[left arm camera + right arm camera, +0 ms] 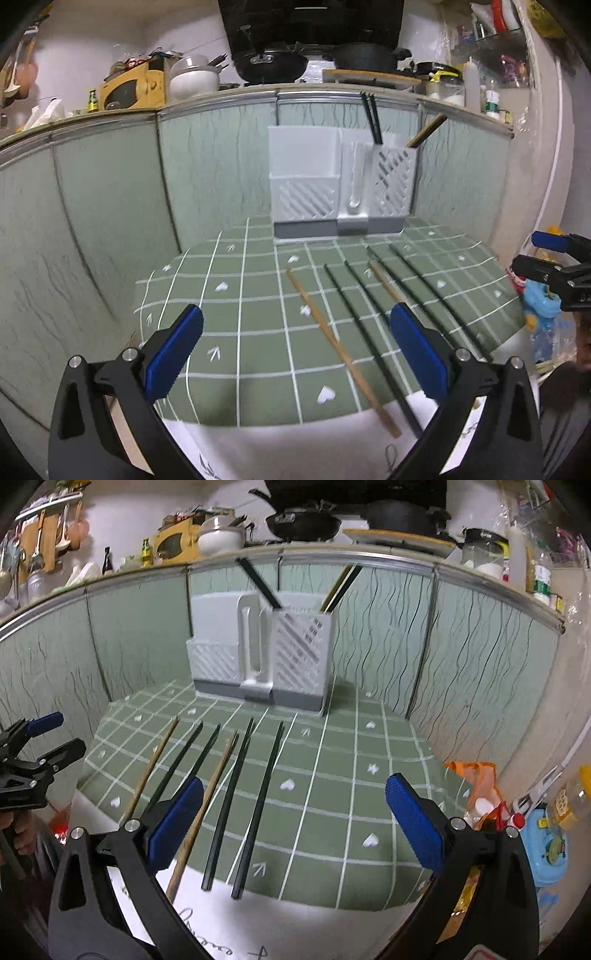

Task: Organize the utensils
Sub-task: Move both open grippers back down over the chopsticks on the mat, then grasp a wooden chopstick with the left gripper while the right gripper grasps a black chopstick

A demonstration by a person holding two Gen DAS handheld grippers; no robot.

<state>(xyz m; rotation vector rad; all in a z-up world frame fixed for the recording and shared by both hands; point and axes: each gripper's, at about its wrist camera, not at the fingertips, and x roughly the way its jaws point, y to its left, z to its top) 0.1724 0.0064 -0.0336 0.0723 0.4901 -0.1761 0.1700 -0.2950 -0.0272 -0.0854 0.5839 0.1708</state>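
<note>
Left wrist view: the left gripper (295, 354) occupies the lower part of the frame, its jaws spread wide with nothing between the blue pads (173, 354). Beyond it lies a green grid-patterned mat (229, 302) on a white surface. On the mat, right of centre, loose chopsticks lie roughly parallel, running from lower right toward the upper middle: a wooden chopstick (332, 343) at the left of the group, black chopsticks (354, 314) beside it, and a second wooden one (386, 286) among the black ones. At the far edge of the mat, in the centre of the frame, stands a white utensil holder (306, 184) with slotted walls and a grey base. Its right compartment contains black chopsticks (373, 118) and a wooden chopstick (428, 129), all leaning. At the right edge of the frame the right gripper (550, 266) is visible, its jaws parted and empty.

Right wrist view: the right gripper (295, 830) fills the lower frame, jaws released, holding nothing. The loose chopsticks appear left of centre on the mat (351, 775), two wooden ones (207, 805) and four black ones (258, 805), their near ends over the white surface. The utensil holder (258, 657) stands in the upper centre. The left gripper (40, 742) is at the left edge, with a hand (22, 834) below it.
</note>
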